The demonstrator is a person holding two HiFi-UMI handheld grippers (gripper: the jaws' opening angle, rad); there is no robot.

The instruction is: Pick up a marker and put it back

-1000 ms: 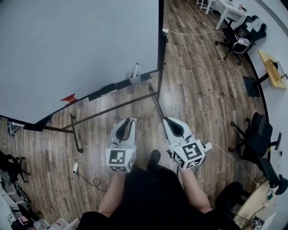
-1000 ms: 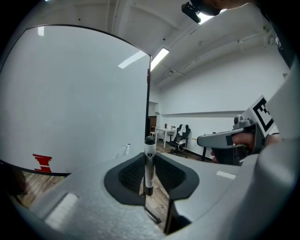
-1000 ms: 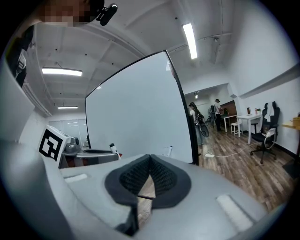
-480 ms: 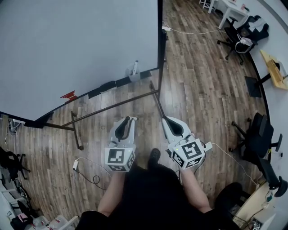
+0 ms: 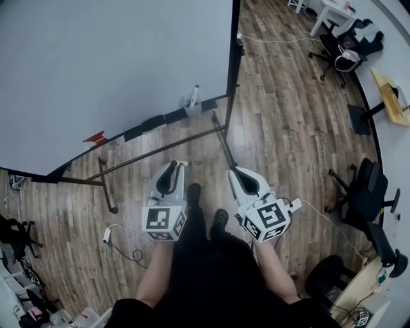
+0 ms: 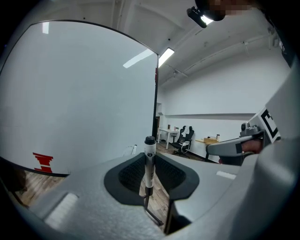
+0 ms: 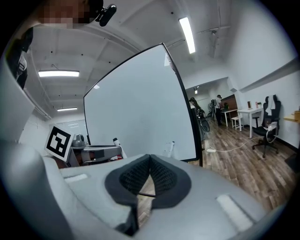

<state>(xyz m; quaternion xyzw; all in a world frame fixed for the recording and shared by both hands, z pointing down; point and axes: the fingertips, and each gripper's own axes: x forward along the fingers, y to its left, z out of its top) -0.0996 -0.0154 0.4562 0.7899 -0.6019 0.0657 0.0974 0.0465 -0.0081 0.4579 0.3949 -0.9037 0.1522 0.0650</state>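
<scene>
My left gripper (image 6: 149, 174) is shut on a white marker (image 6: 149, 161) with a black cap, held upright between the pads. In the head view that left gripper (image 5: 173, 166) hangs over the wooden floor, short of the whiteboard (image 5: 109, 70). A clear holder cup (image 5: 192, 106) with another marker in it sits on the board's tray, and it also shows as a holder cup (image 6: 132, 150) past the held marker. My right gripper (image 5: 236, 172) is beside the left one; in its own view the right gripper (image 7: 149, 161) has its pads closed together with nothing between them.
A red eraser (image 5: 97, 138) rests on the tray at the left. The board's stand legs (image 5: 160, 150) cross the floor ahead of the grippers. Cables (image 5: 122, 246) lie on the floor at the left. Office chairs (image 5: 368, 198) and desks (image 5: 333, 13) stand at the right.
The left gripper with the marker has shifted a little left and forward toward the board. The person's left foot has stepped forward between the grippers. The right gripper has barely moved.
</scene>
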